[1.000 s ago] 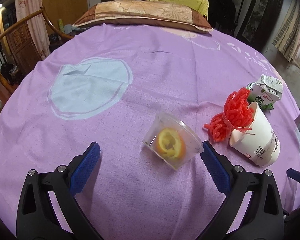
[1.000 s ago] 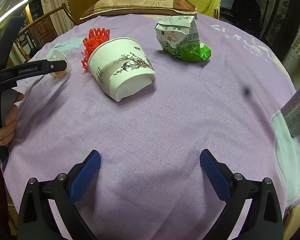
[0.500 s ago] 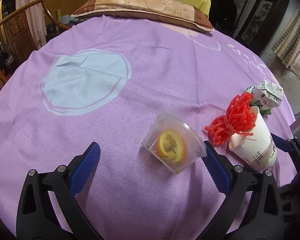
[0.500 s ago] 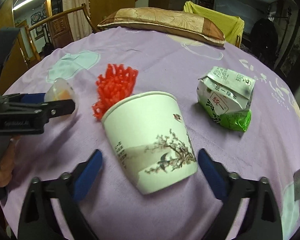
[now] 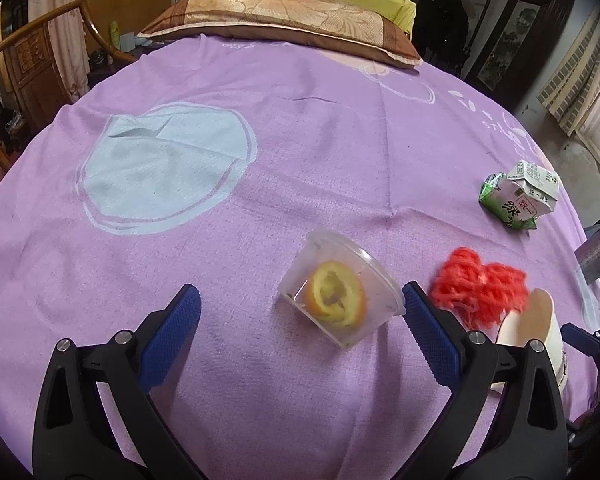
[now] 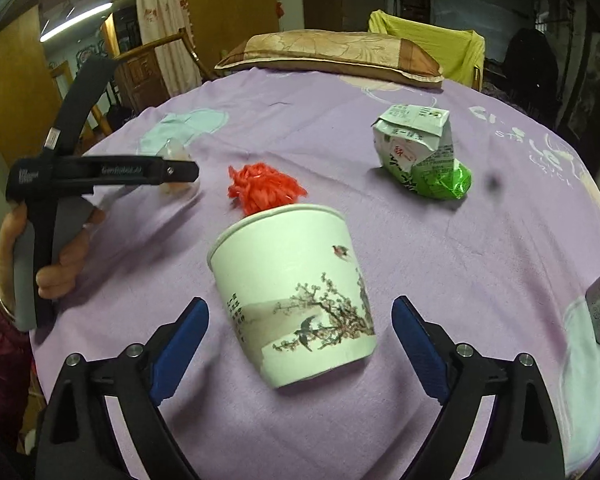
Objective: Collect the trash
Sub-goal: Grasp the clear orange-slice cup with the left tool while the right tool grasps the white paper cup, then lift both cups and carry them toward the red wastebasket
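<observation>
R gripper point(image 6: 300, 336) had just been opening; jaws wide, paper cup point(image 6: 296, 296) between the blue pads w/ a gap each side, not pressed. Cup tilted, rim toward far side. Red shredded bundle point(image 6: 262, 188) lay just beyond its rim. Crushed milk carton point(image 6: 420, 152) sat farther off to the right on the purple sheet point(image 6: 480, 260). L gripper point(image 5: 300, 332) also wide open, nothing pinched; clear plastic cup point(image 5: 340, 304) w/ orange peel point(image 5: 334, 296) lay tipped near its right pad. Hand point(image 6: 40, 256) held L gripper's handle at left.
</observation>
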`<state>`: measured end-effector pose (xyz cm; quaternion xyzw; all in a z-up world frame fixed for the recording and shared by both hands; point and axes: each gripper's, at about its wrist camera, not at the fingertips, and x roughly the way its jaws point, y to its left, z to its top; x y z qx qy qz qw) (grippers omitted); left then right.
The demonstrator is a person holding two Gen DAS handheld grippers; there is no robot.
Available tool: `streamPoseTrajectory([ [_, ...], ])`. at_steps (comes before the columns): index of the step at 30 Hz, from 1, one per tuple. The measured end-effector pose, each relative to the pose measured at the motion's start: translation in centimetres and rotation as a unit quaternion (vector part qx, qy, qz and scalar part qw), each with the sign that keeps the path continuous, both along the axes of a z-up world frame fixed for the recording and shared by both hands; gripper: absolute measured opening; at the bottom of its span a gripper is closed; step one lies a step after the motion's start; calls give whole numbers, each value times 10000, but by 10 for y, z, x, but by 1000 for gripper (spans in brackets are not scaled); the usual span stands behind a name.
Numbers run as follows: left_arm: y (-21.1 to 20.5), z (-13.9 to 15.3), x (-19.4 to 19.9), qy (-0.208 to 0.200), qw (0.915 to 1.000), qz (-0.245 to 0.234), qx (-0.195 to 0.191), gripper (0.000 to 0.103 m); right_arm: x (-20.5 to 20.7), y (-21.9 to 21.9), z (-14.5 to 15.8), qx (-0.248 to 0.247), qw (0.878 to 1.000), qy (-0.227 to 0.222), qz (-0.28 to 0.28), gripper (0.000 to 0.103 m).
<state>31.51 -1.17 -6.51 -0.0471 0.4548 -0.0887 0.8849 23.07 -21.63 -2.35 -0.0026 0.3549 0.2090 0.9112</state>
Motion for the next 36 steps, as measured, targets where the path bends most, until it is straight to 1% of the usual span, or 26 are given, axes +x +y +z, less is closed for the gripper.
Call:
streamPoseTrajectory([
  [4,0,5,-4,-165,9998,-103,-90,96,1,-6,0,196,9997,109,-30,91],
  [8,-2,9,-5,-294,9993,-174,-143,96,-3,-4,3,204,9998,22,-58,93],
  [18,-6,5,7,-139,9995,-180,-203,96,0,-6,-1,198,9996,110,-161,93],
  [22,-9,6,8,-179,9994,-221,-194,95,3,-4,-1,155,9997,115,-174,93],
  [25,-12,4,9,-142,9992,-322,-186,88,8,-1,-2,107,9997,131,-180,93],
  [27,-14,2,11,-54,9988,-417,-233,73,11,0,-4,86,9997,168,-183,93],
  [29,-15,0,11,-9,9987,-453,-248,67,13,1,-6,84,9996,216,-166,93],
  [30,-15,1,10,-26,9982,-510,-309,60,14,1,-7,90,9996,239,-150,93],
  [31,-16,1,10,-20,9980,-545,-322,56,14,2,-8,91,9996,246,-145,93],
  [34,-17,3,7,-78,9976,-601,-327,56,14,3,-8,82,9995,250,-150,93],
  [35,-16,5,5,-137,9976,-587,-332,56,14,3,-8,96,9995,247,-160,88],
  [36,-16,6,3,-177,9976,-574,-336,56,14,2,-8,124,9995,237,-154,76],
])
